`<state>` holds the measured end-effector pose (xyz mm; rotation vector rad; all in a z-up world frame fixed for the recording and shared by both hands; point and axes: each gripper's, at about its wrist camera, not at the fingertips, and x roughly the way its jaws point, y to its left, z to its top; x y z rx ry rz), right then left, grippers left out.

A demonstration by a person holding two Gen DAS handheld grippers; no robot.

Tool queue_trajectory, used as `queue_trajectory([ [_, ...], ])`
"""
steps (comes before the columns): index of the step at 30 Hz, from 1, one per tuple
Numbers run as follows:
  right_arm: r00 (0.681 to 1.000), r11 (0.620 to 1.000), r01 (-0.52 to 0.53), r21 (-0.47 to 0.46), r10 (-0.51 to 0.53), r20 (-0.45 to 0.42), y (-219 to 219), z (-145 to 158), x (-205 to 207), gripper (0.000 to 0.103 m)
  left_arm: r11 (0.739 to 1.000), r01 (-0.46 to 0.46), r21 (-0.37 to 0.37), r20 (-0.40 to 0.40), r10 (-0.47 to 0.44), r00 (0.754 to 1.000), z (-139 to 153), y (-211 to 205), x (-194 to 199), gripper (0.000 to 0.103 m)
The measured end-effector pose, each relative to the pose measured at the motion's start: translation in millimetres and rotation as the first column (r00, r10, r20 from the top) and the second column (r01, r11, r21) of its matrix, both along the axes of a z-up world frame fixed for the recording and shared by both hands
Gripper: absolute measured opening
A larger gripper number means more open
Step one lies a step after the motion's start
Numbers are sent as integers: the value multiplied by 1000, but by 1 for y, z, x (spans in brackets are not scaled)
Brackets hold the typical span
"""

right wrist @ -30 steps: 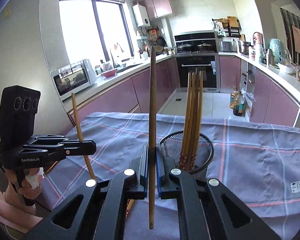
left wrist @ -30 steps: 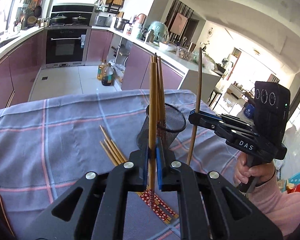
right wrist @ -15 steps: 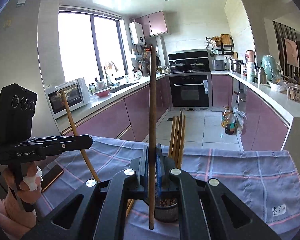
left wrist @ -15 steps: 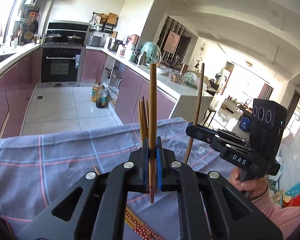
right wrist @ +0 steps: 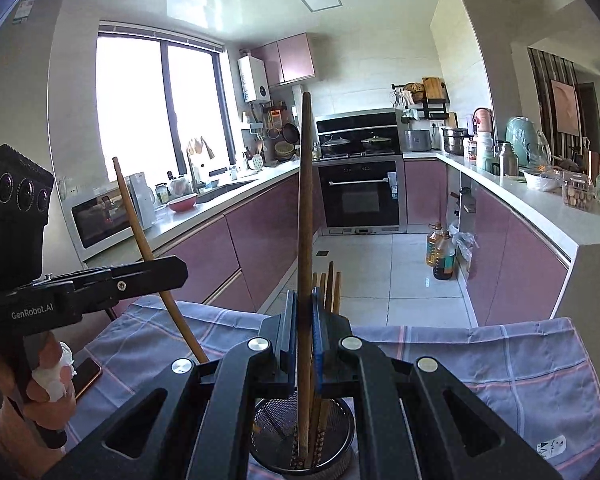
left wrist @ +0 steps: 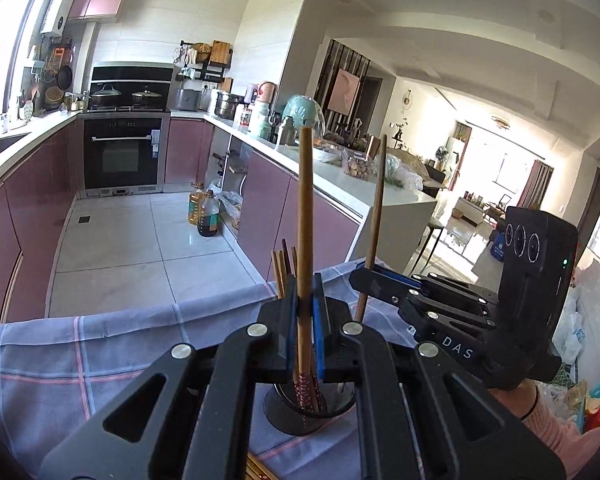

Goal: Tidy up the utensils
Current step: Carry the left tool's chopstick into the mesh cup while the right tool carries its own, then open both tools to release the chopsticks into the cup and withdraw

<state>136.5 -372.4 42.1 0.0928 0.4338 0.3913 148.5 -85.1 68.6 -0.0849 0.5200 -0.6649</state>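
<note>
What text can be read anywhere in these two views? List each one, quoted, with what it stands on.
"DAS": white letters on the side of the right gripper body, left wrist view.
"GenRobot.AI": white letters on the side of the left gripper body, right wrist view.
Dark mark on the white tag of the tablecloth: too blurred to read.
Sticker on the wall at upper left of the right wrist view: too small to read.
Oil bottle labels on the floor: unreadable.

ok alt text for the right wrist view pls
The right gripper is shut on an upright chopstick above a black mesh holder with chopsticks in it, on a checked cloth. At left, the left gripper holds another.
</note>
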Motion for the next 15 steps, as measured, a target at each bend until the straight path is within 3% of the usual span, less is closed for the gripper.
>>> queue_trajectory([
  [8, 994, 999, -5, -42, 1, -105, 4, -28, 10, 6, 989, 46, 138, -87, -34, 996, -37, -32, 15, 7],
  [15, 973, 995, -28, -93, 5, -233, 9, -50, 22, 6, 977, 89, 194, -161, -58, 985, -62, -47, 25, 7],
])
